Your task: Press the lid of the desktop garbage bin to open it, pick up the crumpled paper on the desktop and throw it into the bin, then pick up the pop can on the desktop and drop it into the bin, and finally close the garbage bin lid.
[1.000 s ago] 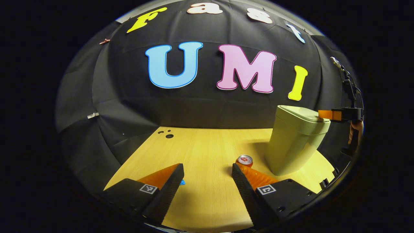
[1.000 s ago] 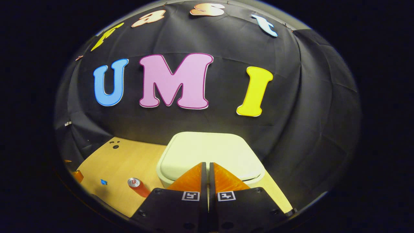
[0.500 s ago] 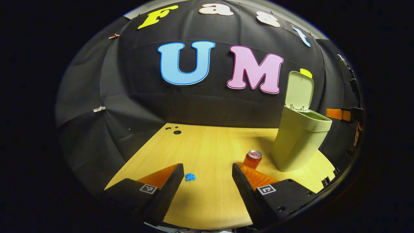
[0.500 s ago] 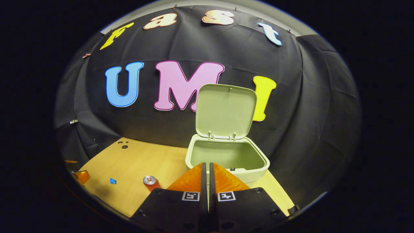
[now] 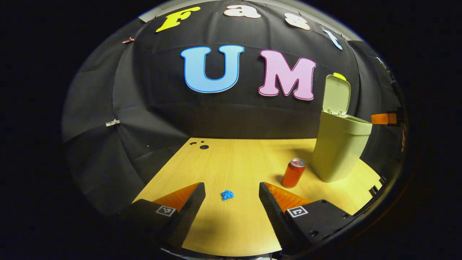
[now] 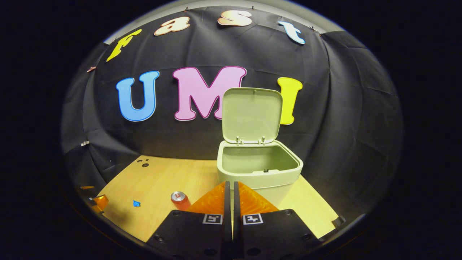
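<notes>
A pale wooden desktop [image 5: 231, 159] with small dark holes [image 5: 204, 146] near its far corner meets the black cloth wall [image 5: 151, 108].

Desktop [image 5: 238, 162]: pale wood-grain surface, smooth, with a soft sheen under the light. Garbage bin [image 5: 339, 148] and its raised lid [image 6: 251, 113]: moulded plastic, matt to satin, smooth on walls and inner face. Pop can [image 5: 293, 173]: metal, glossy painted body with a bright bare-metal top. Crumpled paper [image 5: 227, 195]: small wad, creased and rough, matt. Booth wall [image 5: 155, 108]: cloth, matt, with folds and wrinkles. Left gripper [image 5: 231, 191]: inner finger faces finely ribbed; outer housing matt plastic.
</notes>
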A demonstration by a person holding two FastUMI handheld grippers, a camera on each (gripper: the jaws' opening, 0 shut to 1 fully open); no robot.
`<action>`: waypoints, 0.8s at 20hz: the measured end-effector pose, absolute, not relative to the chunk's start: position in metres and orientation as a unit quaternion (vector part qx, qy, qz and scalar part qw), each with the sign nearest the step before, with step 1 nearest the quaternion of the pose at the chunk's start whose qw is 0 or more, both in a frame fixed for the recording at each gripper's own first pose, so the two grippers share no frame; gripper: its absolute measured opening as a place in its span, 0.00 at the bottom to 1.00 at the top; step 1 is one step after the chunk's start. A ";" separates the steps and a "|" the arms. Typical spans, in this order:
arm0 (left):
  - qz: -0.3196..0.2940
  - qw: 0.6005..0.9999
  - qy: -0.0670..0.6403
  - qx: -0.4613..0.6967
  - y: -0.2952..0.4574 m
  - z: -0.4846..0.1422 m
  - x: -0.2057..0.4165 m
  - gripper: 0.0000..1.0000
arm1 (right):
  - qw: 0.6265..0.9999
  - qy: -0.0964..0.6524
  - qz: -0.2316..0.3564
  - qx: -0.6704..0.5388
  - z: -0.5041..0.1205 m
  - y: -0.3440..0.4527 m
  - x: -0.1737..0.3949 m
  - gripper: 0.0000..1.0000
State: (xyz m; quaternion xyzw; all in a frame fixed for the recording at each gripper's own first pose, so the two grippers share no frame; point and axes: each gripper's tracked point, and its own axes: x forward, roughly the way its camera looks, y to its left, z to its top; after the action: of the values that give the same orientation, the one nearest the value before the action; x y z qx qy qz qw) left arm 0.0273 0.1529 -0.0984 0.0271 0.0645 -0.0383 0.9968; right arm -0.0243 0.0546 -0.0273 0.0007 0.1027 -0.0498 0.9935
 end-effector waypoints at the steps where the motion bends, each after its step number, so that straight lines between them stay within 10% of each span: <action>1: -0.042 0.996 0.068 0.029 0.153 -0.101 0.032 0.96 | 0.993 0.102 -0.051 0.000 -0.028 0.055 -0.028 0.06; 8: -0.041 0.994 0.102 0.023 0.161 -0.134 0.080 0.96 | 0.989 0.133 -0.066 -0.001 -0.053 0.043 -0.060 0.13; 16: -0.038 0.988 0.149 0.005 0.161 -0.182 0.127 0.96 | 0.982 0.173 -0.082 0.010 -0.075 0.026 -0.096 0.88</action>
State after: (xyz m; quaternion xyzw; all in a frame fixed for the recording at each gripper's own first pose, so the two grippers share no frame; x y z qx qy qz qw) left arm 0.1273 0.1607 -0.1817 0.0047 0.1489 -0.0383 0.9881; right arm -0.0955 0.0264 -0.0752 0.0104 0.1725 -0.0820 0.9815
